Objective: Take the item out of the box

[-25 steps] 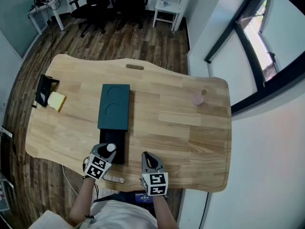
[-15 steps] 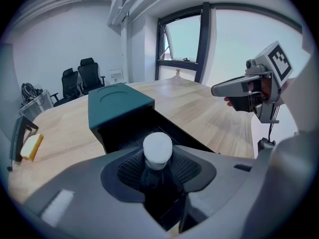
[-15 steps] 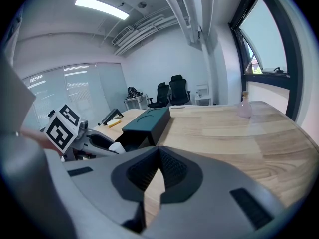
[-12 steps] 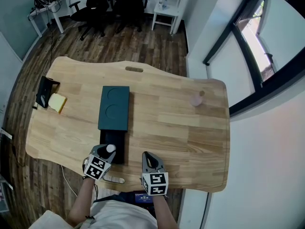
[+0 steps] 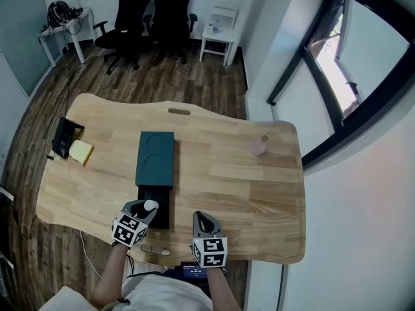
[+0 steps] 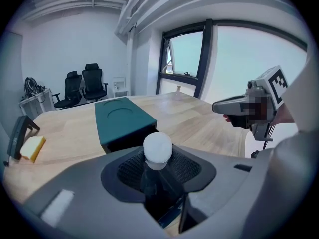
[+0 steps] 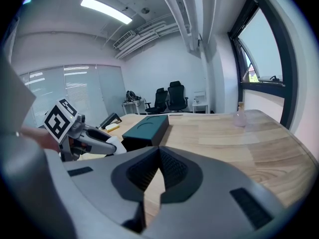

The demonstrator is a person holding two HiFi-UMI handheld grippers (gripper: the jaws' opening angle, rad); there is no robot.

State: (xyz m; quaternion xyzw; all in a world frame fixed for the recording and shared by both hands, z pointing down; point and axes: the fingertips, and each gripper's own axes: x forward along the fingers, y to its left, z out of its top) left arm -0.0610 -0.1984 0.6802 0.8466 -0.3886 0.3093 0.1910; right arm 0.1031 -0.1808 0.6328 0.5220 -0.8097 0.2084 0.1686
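A dark teal box (image 5: 155, 159) lies lengthwise on the wooden table (image 5: 220, 173), and its black inner tray (image 5: 157, 207) is slid out toward me. My left gripper (image 5: 146, 208) hovers over that tray near the table's front edge. It is shut on a dark bottle with a white cap (image 6: 157, 147), which stands upright between the pads. In the left gripper view the teal box (image 6: 121, 121) is just beyond the bottle. My right gripper (image 5: 203, 220) is held to the right of the tray, its jaws closed with nothing between them (image 7: 158, 156).
A yellow block (image 5: 81, 151) and a black stand (image 5: 63, 138) sit at the table's left end. A small pink vessel (image 5: 258, 148) stands at the far right. Office chairs (image 5: 155, 11) and a white side table (image 5: 217, 31) stand behind. A cable (image 5: 155, 250) hangs at the front edge.
Both grippers stay in nearly the same place and the bottle remains held. Only the head view has shifted a little, showing more of the room behind.
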